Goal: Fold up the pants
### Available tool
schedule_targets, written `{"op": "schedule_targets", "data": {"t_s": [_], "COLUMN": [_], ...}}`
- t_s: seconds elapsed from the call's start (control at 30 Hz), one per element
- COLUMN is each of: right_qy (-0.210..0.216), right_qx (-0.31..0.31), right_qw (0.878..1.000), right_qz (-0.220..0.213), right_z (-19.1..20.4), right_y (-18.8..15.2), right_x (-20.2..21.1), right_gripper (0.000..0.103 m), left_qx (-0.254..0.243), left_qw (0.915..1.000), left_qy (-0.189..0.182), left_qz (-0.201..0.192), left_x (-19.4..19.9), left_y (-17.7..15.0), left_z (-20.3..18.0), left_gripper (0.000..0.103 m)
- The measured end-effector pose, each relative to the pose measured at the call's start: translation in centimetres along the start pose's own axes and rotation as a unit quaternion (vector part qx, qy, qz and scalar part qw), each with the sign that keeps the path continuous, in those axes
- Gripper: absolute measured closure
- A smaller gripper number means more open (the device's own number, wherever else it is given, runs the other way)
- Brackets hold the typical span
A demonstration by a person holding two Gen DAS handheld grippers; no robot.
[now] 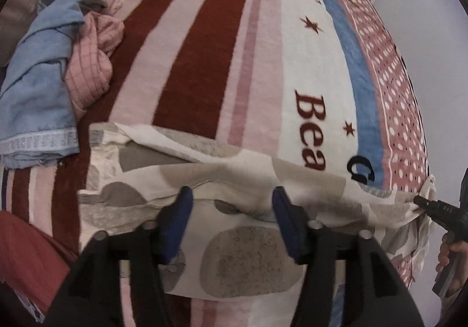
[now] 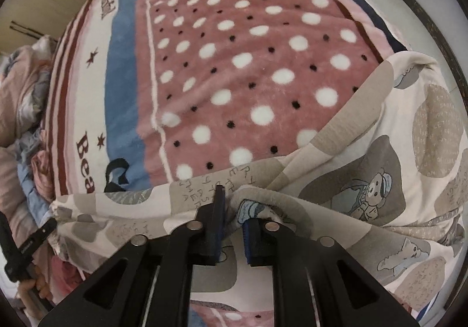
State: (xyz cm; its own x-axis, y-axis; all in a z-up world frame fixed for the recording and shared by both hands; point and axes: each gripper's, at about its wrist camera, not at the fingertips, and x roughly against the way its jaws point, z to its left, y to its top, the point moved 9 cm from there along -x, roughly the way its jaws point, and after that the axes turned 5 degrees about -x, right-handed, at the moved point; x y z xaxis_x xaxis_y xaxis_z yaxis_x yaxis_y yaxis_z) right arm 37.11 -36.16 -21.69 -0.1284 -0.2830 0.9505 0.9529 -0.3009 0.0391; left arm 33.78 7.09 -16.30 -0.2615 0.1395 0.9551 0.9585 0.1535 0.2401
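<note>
Right wrist view: my right gripper (image 2: 231, 227) pinches a fold of the pants (image 2: 365, 180). My left gripper (image 1: 231, 221) gapes, empty; I judge the unheld side may sag.

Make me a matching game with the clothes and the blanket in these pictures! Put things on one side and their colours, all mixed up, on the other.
Things:
1. pants
2. crumpled shirt
3. checked cloth
4. dotted part of the blanket

Colours:
A. light blue
B. pink with white and black dots
C. cream with grey-brown patches
D. pink with thin grid lines

Pairs: 1-C, 2-A, 3-D, 4-B
</note>
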Motion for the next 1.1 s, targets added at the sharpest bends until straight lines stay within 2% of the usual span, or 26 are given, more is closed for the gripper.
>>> {"op": "schedule_targets", "data": {"t_s": [0.1, 0.17, 0.3, 0.4, 0.47, 0.53, 0.6, 0.83, 1.07, 1.1], "right_qy": [0.001, -0.001, -0.004, -0.006, -0.004, -0.008, -0.008, -0.004, -0.003, -0.001], "right_qx": [0.011, 0.016, 0.011, 0.013, 0.014, 0.023, 0.040, 0.085, 0.067, 0.062], "right_qw": [1.000, 1.000, 1.000, 1.000, 1.000, 1.000, 0.999, 0.996, 0.997, 0.998], "right_qz": [-0.001, -0.005, -0.011, -0.011, -0.012, -0.012, -0.013, 0.018, 0.028, 0.029], "right_z": [0.7, 1.0, 1.2, 1.5, 1.7, 2.2, 2.9, 6.2, 7.2, 7.3], "right_y": [0.1, 0.3, 0.7, 0.7, 0.7, 0.6, 0.2, -3.2, -3.9, -3.9], "right_x": [0.5, 1.0, 1.7, 2.0, 2.4, 3.0, 3.7, 3.3, 1.6, 1.5], "right_gripper": [0.081, 0.080, 0.079, 0.075, 0.070, 0.057, 0.051, 0.050, 0.050, 0.050], "left_qx": [0.017, 0.021, 0.020, 0.021, 0.024, 0.026, 0.028, 0.053, 0.063, 0.062], "left_qw": [0.9997, 0.9995, 0.9993, 0.9985, 0.9976, 0.9969, 0.9965, 0.9966, 0.9976, 0.9977], "left_qy": [-0.004, 0.001, 0.025, 0.048, 0.064, 0.074, 0.079, 0.063, 0.017, 0.016], "left_qz": [-0.015, -0.022, -0.020, -0.013, -0.010, -0.005, 0.002, 0.007, 0.022, 0.022], "left_x": [1.1, 1.5, 2.2, 2.8, 3.4, 3.8, 3.8, 2.2, -0.1, -0.3], "left_y": [0.7, 1.1, 0.9, -0.1, -1.0, -1.9, -2.8, -4.3, -5.0, -5.0], "left_z": [1.1, 1.8, 3.6, 5.4, 6.8, 8.0, 9.2, 12.3, 12.1, 12.0], "left_gripper": [0.049, 0.049, 0.049, 0.047, 0.045, 0.045, 0.045, 0.045, 0.066, 0.072]}}
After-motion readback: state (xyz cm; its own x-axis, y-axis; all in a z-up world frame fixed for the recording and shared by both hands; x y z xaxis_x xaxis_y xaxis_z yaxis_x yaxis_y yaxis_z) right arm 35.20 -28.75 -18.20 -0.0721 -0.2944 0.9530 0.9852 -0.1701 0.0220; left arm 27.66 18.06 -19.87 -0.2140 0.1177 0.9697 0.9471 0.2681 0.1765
